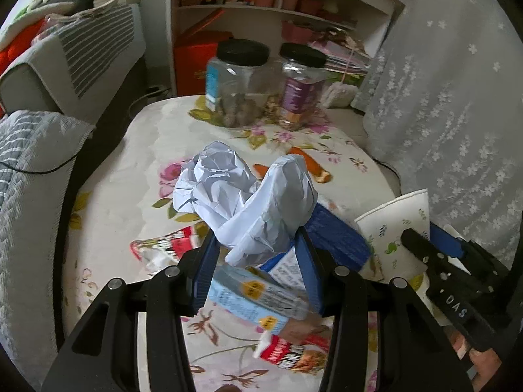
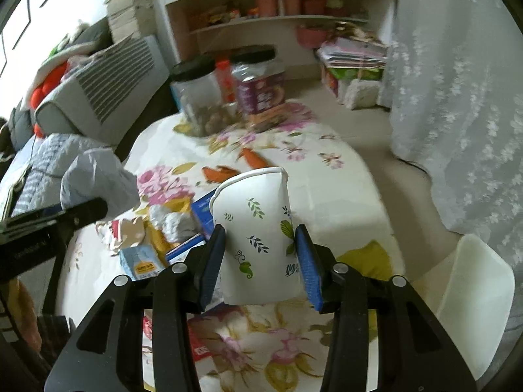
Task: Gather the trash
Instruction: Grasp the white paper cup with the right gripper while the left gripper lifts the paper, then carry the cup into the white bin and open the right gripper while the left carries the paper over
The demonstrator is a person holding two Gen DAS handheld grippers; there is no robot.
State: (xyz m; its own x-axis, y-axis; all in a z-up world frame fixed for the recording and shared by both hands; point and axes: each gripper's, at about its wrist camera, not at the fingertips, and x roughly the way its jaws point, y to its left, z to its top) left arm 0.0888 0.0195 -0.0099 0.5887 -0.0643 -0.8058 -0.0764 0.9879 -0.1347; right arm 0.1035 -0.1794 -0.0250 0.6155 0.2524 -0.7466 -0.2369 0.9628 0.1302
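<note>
Here, a crumpled paper wad (image 1: 242, 196) was clamped between the left gripper's (image 1: 258, 261) blue pads above the middle of the floral table (image 1: 108, 202). Beside it, a flattened paper cup (image 2: 258, 238) was pinched in the right gripper (image 2: 261, 261) near the right edge.

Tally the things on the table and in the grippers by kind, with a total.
Crumpled paper, held by left gripper: 1
Paper cup, held by right gripper: 1
Black-lidded jars: 2
Light blue carton: 1
Red snack wrappers: 2
Total: 7
</note>
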